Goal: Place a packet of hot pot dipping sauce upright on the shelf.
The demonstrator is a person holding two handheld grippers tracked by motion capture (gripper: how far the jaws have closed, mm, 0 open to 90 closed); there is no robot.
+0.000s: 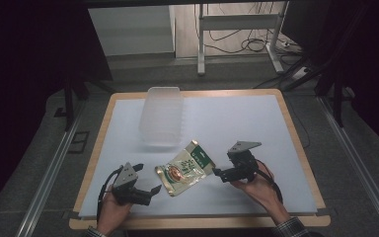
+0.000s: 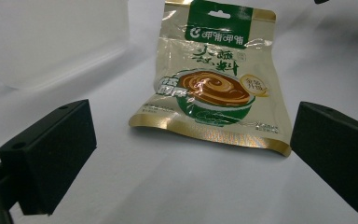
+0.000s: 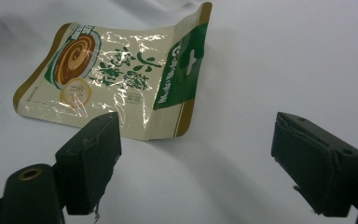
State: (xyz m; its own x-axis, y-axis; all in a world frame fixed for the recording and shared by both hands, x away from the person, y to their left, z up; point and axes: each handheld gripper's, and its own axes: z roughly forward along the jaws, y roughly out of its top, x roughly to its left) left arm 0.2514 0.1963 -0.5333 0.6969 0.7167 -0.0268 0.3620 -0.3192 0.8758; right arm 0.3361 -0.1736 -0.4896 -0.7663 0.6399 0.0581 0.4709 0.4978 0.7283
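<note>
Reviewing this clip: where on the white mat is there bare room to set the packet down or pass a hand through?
Bare: the mat's far right stretch, right of the clear container; the left edge strip beside that container; the near strip between both hands. Crowded: the near centre, where the sauce packet lies between the left tongs and the right tongs, both open.

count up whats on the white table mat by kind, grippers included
snack pouch, gold and green, lying flat: 1
clear plastic container: 1
handheld grippers: 2, the left gripper and the right gripper, both with jaws apart and nothing between them
total: 4
</note>
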